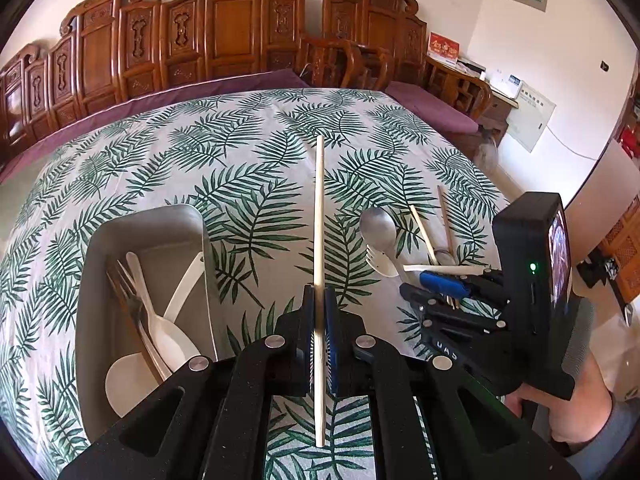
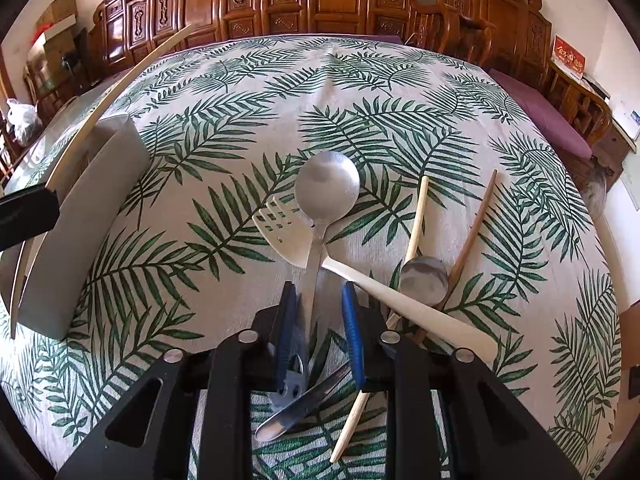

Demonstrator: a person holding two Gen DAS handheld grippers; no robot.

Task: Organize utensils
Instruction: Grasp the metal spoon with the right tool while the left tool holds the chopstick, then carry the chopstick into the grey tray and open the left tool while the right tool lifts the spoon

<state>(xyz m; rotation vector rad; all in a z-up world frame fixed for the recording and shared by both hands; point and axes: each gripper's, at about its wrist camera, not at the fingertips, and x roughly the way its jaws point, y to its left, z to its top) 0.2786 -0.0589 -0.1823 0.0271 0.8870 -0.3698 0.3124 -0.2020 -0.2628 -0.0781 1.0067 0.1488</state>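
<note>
My left gripper (image 1: 319, 292) is shut on a pale wooden chopstick (image 1: 319, 200), which it holds upright above the tablecloth, just right of the grey tray (image 1: 140, 224). The tray holds a metal fork and white plastic spoons. My right gripper (image 2: 320, 304) points down over a pile of utensils, open, with the handle of a large metal spoon (image 2: 327, 184) between its fingers; a gap shows beside the right pad. A white plastic fork (image 2: 280, 228) lies across that handle. Two chopsticks (image 2: 418, 216) and a smaller metal spoon (image 2: 424, 280) lie to the right.
A leaf-patterned cloth (image 2: 224, 128) covers the table. Carved wooden chairs (image 1: 224, 24) line the far side, with purple cushions. In the left wrist view a hand (image 1: 576, 412) grips the right gripper's handle at the lower right. The tray (image 2: 88, 208) stands left of the utensil pile.
</note>
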